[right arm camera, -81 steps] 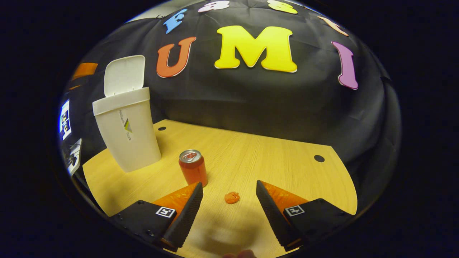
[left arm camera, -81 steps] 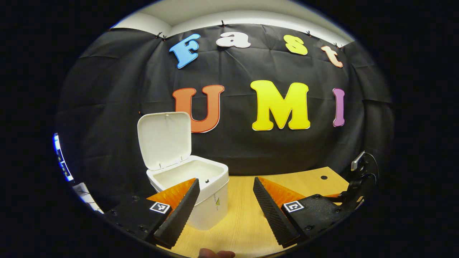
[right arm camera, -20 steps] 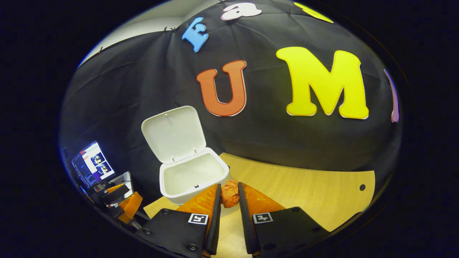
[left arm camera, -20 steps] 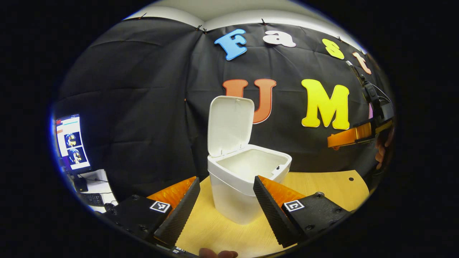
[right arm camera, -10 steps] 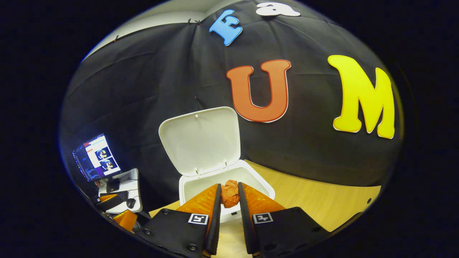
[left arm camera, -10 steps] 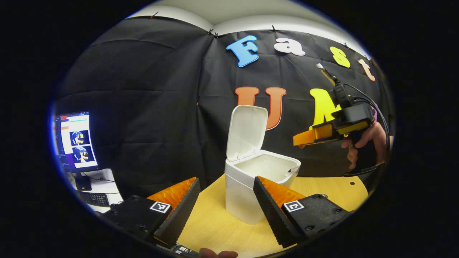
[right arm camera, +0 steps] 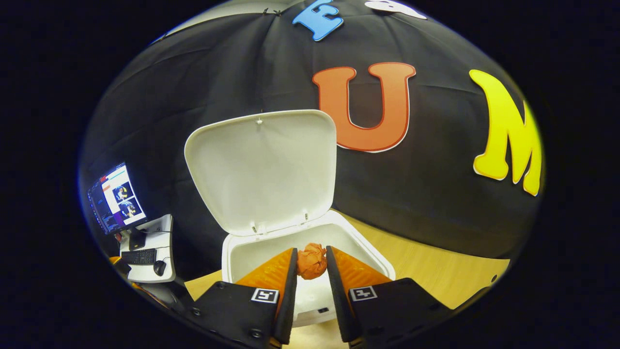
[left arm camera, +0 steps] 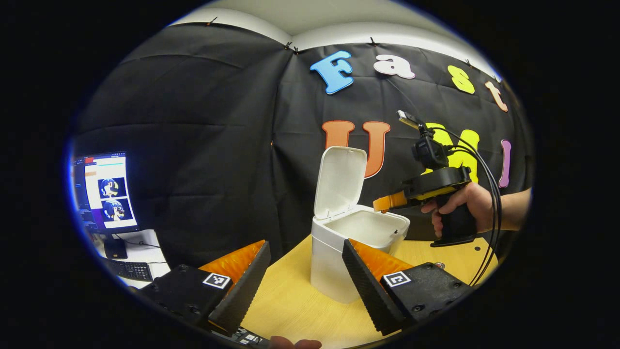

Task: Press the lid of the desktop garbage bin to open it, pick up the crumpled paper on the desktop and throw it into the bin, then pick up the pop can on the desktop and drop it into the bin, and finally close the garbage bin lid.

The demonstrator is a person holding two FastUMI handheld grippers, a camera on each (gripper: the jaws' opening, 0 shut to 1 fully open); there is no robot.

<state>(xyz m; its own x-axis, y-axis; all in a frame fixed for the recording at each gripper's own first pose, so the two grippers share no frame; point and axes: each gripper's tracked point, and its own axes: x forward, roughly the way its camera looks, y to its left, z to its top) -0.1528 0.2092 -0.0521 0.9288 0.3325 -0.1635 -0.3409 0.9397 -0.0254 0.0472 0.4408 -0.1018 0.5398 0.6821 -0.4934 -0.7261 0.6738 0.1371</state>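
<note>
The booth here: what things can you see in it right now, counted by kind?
Grippers: 2, left gripper open, right gripper shut on the paper.
Bins: 1, white bin, lid up.
Crumpled paper: 1, orange ball over the bin's opening.
Monitors: 1, screen.
Keyboards: 1, keyboard.
Total: 6.

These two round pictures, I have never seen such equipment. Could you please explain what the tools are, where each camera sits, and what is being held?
A person holds a two-finger gripper in each hand, each carrying its own camera. In the right gripper view, the right gripper pinches crumpled paper above the open white bin, whose lid stands up. In the left gripper view, the left gripper waits open and empty by the bin on the wooden desk; farther off a hand holds the right gripper over the bin. A monitor stands aside.
</note>
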